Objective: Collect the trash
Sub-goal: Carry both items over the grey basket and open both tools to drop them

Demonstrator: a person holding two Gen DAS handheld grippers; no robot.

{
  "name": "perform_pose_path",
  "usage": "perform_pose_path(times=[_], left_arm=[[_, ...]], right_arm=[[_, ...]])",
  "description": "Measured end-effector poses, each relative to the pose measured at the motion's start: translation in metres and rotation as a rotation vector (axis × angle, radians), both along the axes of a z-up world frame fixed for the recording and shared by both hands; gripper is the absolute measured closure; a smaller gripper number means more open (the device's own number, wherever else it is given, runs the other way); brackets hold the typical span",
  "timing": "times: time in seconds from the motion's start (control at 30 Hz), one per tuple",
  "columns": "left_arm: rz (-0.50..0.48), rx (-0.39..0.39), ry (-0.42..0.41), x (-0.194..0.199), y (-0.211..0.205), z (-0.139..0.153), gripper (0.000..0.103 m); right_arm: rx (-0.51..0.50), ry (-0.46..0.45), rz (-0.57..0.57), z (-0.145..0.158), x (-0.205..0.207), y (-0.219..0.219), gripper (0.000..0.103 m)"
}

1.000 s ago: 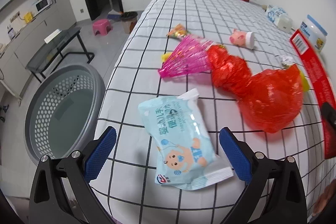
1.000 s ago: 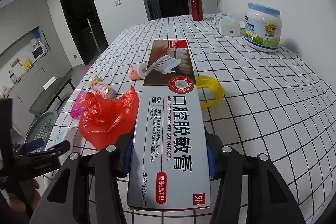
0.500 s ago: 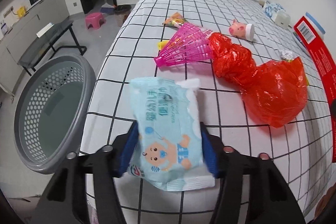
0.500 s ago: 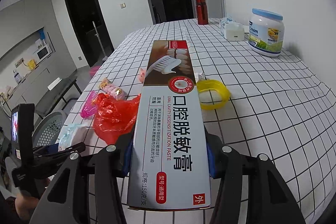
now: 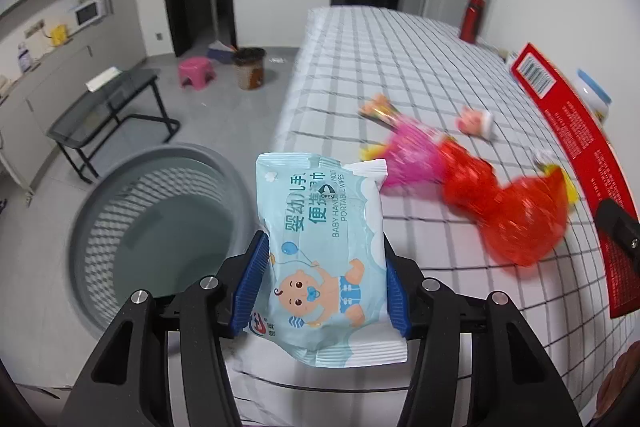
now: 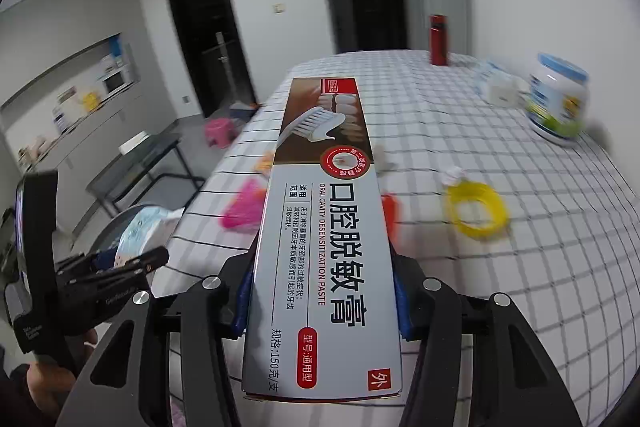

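My left gripper (image 5: 323, 283) is shut on a pale blue pack of baby wipes (image 5: 320, 239), held clear of the checked table (image 5: 392, 67) near its left edge. A grey mesh basket (image 5: 120, 195) stands on the floor just left of the pack. In the right wrist view my right gripper (image 6: 322, 301) is shut on a long toothpaste box (image 6: 320, 247), lifted above the table. That box (image 5: 576, 131) also shows at the right of the left wrist view. The left gripper (image 6: 120, 263) with the wipes (image 6: 144, 227) appears low on the left.
On the table lie a red plastic bag (image 5: 516, 211), a pink mesh wrapper (image 5: 408, 159), a snack wrapper (image 5: 376, 107), a small pig toy (image 5: 472, 121), a yellow ring (image 6: 478, 211), a white jar (image 6: 558, 103) and a red bottle (image 6: 437, 41). A glass side table (image 5: 104, 103) stands on the floor.
The left gripper closed on the wipes pack and lifted it off the table toward the basket side. The right gripper with the toothpaste box rose and swung left.
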State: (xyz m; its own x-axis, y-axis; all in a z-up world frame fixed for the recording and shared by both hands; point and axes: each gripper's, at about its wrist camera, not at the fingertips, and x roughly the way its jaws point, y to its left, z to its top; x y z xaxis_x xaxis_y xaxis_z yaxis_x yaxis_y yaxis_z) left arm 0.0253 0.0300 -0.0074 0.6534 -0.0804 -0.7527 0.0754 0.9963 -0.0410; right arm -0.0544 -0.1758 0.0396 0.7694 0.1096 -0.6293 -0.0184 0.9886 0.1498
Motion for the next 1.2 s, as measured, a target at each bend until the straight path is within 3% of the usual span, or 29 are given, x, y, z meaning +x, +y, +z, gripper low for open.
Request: perform_pose_path(times=[0.2, 0.43, 0.7, 0.93, 1.2], left_arm=[[0.105, 0.031, -0.022, 0.007, 0.063, 0.002, 0.051], [0.222, 0.058, 0.013, 0.014, 0.132, -0.013, 0.051], [0.29, 0.069, 0.065, 0.016, 0.171, -0.036, 0.051], [0.322, 0.045, 0.107, 0.021, 0.188, -0.054, 0.051], [0.342, 0.039, 0.123, 0.021, 0.203, -0.067, 0.05]], right_arm=[[-0.005, 0.013, 0.159, -0.002, 0.029, 0.07, 0.052], [-0.008, 0.077, 0.344, -0.021, 0.068, 0.154, 0.052], [-0.021, 0.198, 0.509, -0.05, 0.093, 0.232, 0.052], [-0.042, 0.285, 0.565, -0.069, 0.099, 0.262, 0.052], [-0.055, 0.318, 0.563, -0.081, 0.107, 0.269, 0.052]])
